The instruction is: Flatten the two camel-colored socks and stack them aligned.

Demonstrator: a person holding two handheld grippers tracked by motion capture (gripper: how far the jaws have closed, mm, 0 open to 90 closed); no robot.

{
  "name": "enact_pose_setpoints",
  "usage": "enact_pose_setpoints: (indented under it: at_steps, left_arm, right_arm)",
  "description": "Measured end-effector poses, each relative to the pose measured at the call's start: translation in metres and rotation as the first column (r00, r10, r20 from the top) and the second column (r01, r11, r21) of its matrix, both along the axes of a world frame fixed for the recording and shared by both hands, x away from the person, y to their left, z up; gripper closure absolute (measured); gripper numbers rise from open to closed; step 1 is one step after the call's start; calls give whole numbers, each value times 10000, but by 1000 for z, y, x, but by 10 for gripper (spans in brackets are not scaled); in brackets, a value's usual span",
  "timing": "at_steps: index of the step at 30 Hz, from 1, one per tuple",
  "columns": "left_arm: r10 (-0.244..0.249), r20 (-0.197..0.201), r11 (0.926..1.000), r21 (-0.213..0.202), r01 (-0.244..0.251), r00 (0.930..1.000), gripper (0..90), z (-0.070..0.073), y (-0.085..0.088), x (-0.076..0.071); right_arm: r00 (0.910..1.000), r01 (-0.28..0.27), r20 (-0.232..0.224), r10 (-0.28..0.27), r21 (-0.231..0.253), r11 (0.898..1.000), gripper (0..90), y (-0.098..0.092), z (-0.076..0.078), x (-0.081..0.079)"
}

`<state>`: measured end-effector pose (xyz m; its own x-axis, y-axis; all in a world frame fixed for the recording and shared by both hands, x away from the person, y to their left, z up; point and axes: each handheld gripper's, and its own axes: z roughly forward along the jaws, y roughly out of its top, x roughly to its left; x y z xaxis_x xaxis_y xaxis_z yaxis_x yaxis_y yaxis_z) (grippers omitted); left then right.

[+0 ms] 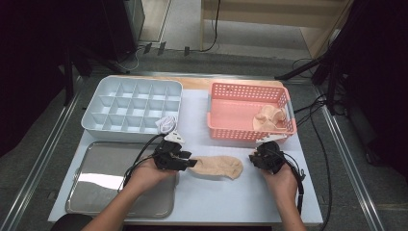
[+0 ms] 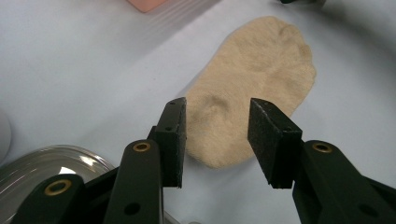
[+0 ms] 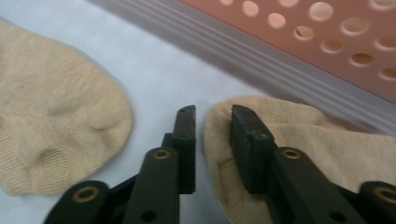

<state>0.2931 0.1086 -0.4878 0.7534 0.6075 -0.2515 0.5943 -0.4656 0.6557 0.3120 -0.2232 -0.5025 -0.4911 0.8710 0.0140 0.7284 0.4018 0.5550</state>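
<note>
Under the right gripper (image 3: 212, 116), a second sock (image 3: 289, 140) lies half-hidden.

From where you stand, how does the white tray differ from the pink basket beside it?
The white tray is split into many small compartments; the pink basket is one open space. The tray's walls are solid; the basket's are full of holes. The tray looks bare apart from a white bundle at its near right corner; the basket holds beige socks. Both are shallow rectangles.
</note>
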Motion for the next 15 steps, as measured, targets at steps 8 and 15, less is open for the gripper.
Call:
enact_pose_setpoints:
  at_steps: [8,15]
  left_arm:
    - [7,-6,10000,30,-7,10000,585,0,0,0]
    - [18,-20,10000,11,-18,10000,585,0,1,1]
  right_arm:
    - [9990,311,-333,-300,350,9989,897,-5,2,3]
    - [10000,73,-73,-66,997,9950,900,-2,19,-2]
